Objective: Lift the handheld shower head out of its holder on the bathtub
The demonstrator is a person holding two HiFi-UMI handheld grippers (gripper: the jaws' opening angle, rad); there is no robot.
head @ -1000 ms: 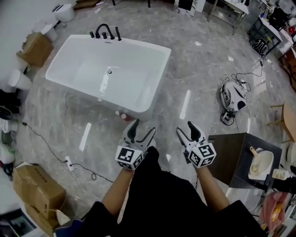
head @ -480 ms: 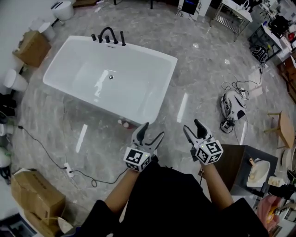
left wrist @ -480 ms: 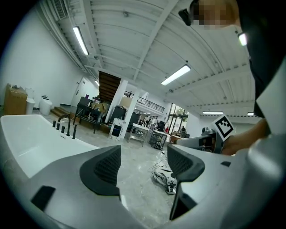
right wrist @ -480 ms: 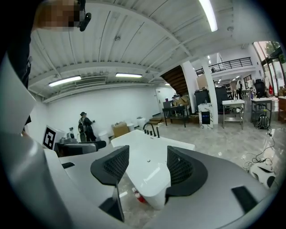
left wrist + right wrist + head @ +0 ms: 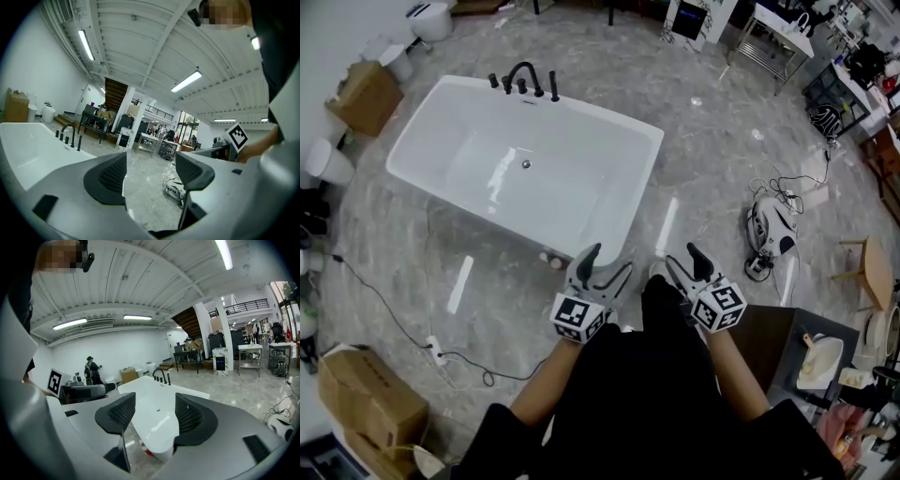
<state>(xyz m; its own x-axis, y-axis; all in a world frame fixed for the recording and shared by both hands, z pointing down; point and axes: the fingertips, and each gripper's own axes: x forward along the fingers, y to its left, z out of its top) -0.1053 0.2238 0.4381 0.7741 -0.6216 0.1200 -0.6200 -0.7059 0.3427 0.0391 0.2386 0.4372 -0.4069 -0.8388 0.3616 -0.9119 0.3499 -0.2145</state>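
I am in a big work hall, not a home. A white bathtub (image 5: 639, 183) stands alone on the shiny stone floor (image 5: 712, 187) at 11 o'clock. I see cardboard boxes (image 5: 364, 94) at 10 and 8 o'clock, metal tables (image 5: 769, 33) at 1 o'clock, and long lights (image 5: 186, 81) overhead.

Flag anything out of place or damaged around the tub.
Nothing looks spilled or broken. Loose clutter only: small items lie on the floor at the tub's near end, and a power strip with its cable trails across the floor left of it.
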